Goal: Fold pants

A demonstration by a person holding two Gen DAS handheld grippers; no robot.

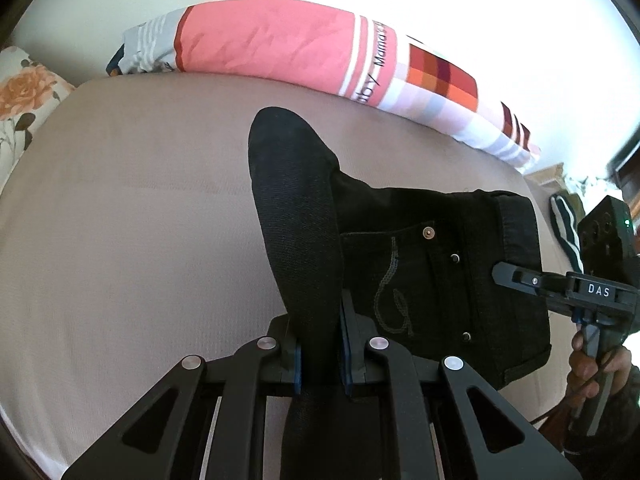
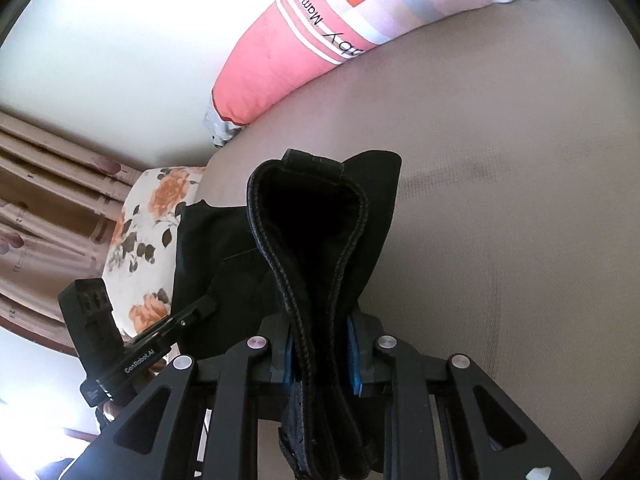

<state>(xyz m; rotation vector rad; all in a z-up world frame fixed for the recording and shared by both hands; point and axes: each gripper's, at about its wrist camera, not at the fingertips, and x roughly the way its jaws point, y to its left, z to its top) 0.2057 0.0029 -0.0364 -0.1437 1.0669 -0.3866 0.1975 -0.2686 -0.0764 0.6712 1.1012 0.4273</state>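
- Left wrist view: the left tool point(image 1: 320, 354) is nearly closed, its blue pads pinching a fold of the black pants point(image 1: 436, 276), which lie on the beige bed point(image 1: 132, 208) near a pink pillow point(image 1: 272, 40). The right tool point(image 1: 504, 274) reaches the waistband edge.
- Right wrist view: the right tool point(image 2: 322, 354) is clamped on the pants' point(image 2: 316, 232) doubled waistband; the left tool point(image 2: 206, 304) touches the cloth alongside.

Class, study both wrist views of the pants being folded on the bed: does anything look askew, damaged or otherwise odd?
Nothing stands out. The black pants are pinched by the left gripper and by the right gripper, which holds the waistband end. They look intact. The long pink pillow and floral pillow lie at the beige bed's edges.
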